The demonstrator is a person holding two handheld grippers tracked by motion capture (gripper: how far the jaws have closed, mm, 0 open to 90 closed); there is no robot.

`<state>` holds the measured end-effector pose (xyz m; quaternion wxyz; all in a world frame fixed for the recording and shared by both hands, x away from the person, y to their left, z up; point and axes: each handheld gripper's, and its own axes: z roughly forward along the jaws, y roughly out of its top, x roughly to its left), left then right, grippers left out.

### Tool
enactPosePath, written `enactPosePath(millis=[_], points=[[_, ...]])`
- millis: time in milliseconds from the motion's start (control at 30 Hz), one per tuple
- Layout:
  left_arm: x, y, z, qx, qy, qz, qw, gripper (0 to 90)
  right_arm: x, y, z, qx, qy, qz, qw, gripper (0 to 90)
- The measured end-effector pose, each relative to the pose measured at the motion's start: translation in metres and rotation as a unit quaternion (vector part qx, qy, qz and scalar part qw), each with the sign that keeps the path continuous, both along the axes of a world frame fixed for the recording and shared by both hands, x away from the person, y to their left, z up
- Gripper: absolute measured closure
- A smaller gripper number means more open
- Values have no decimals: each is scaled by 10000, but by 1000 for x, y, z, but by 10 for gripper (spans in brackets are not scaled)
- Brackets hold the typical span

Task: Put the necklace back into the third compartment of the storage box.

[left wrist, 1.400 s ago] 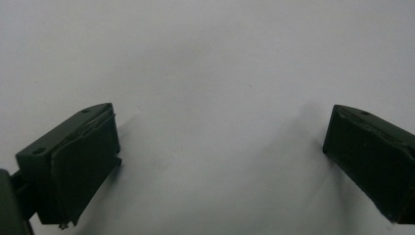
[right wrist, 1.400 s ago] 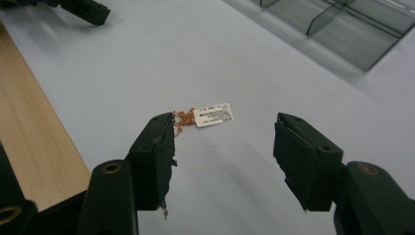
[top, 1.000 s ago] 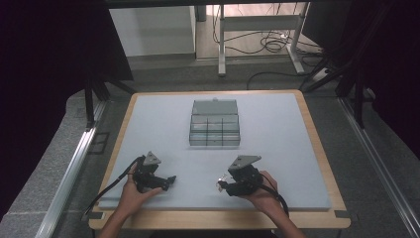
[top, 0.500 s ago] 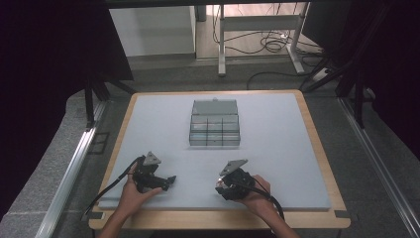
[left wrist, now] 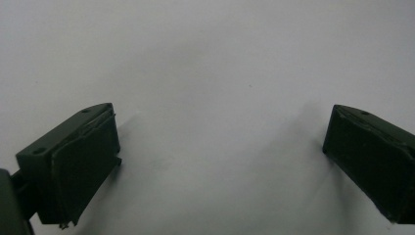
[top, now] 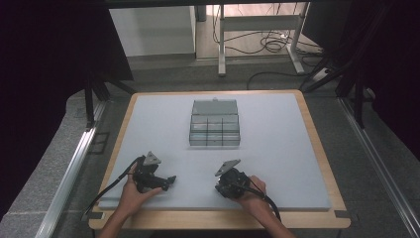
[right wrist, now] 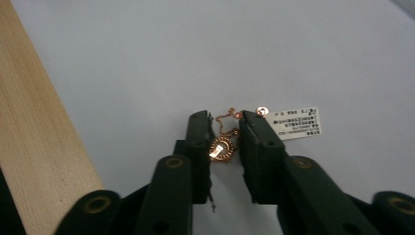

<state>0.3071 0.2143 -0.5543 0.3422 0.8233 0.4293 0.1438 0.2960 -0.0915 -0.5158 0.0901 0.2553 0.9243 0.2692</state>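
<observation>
The right claw [right wrist: 224, 142] had just been closing, and its jaws now stood narrow around a small gold ring [right wrist: 220, 149] with a short chain and a white paper tag [right wrist: 293, 124] tied to it. Seen along that claw, the ring sat squarely between the two black jaws, close to their tips, while the chain curled up past the tips and the tag lay flat on the counter [right wrist: 318, 49] just beyond and to the right of them. Whether the pads actually pressed on the ring or merely flanked it was hard to tell; the gap looked about as wide as the ring itself.

From above, the right claw [top: 232, 182] lay low at the near edge of the counter [top: 277, 148], pointing toward the left claw [top: 156, 179], which rested near it on the same near strip. The left claw [left wrist: 215, 161] stood wide with nothing but bare grey surface between its jaws.

The clear compartment box [top: 214, 124] sat well apart from both, farther back at the middle of the counter and slightly closer to the right hand's side. So the ring lay straight ahead within the right claw, its tag trailing outward, and the right hand was plainly the one placed to lift it, probably toward the box behind.
</observation>
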Motion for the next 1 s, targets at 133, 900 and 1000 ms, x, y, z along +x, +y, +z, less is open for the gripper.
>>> enactPosePath(millis=[133, 900, 1000], points=[[0, 0, 0, 0, 0, -1, 10000, 2, 2, -1, 0, 42, 103, -35, 9999, 774], [0, 0, 0, -3, 3, 1, 10000, 2, 5, -13, 17, 468, 62, -172, 9987, 774], [0, 0, 0, -4, 3, 0, 10000, 2, 5, -17, 22, 581, 33, -214, 9981, 774]])
